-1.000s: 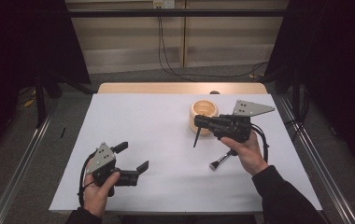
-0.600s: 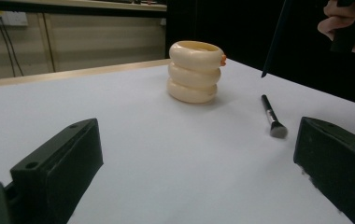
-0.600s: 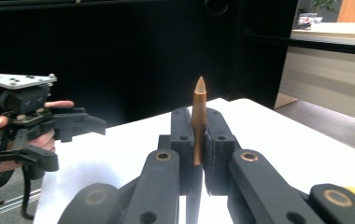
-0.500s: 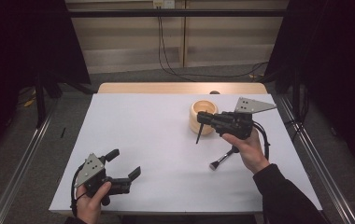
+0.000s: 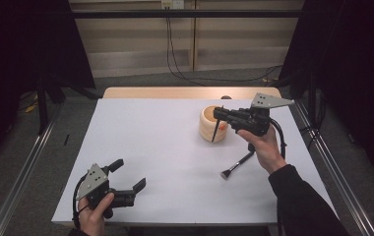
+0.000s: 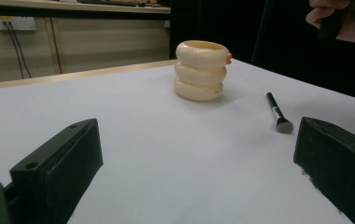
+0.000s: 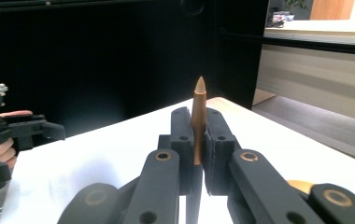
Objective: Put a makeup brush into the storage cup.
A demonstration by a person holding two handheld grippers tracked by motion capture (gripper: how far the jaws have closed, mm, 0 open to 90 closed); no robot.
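Note:
My right gripper point(image 5: 218, 115) hovers at the back right of the table, shut on a slim brush point(image 5: 216, 132) that hangs point-down against the cream ribbed holder point(image 5: 208, 126). In the right gripper view the jaws point(image 7: 197, 122) pinch the brush's brown handle point(image 7: 199, 100), its pointed tip standing up. The holder point(image 6: 200, 70) has an orange bit at its rim. A black brush point(image 5: 237, 164) lies on the white table point(image 5: 165, 142) in front of the holder, also seen as the black brush point(image 6: 277, 113). My left gripper point(image 5: 129, 174) stands open near the front left edge, nothing between its jaws point(image 6: 199, 182).
The white sheet ends at a wooden strip point(image 5: 175, 92) at the back. Metal rails point(image 5: 332, 162) run along both sides of the table. My left gripper point(image 7: 21, 133) and its hand appear far off in the right gripper view.
My right gripper has shifted a little farther back and right with the brush, bringing it over the holder. My left gripper has sunk slightly toward the front edge.

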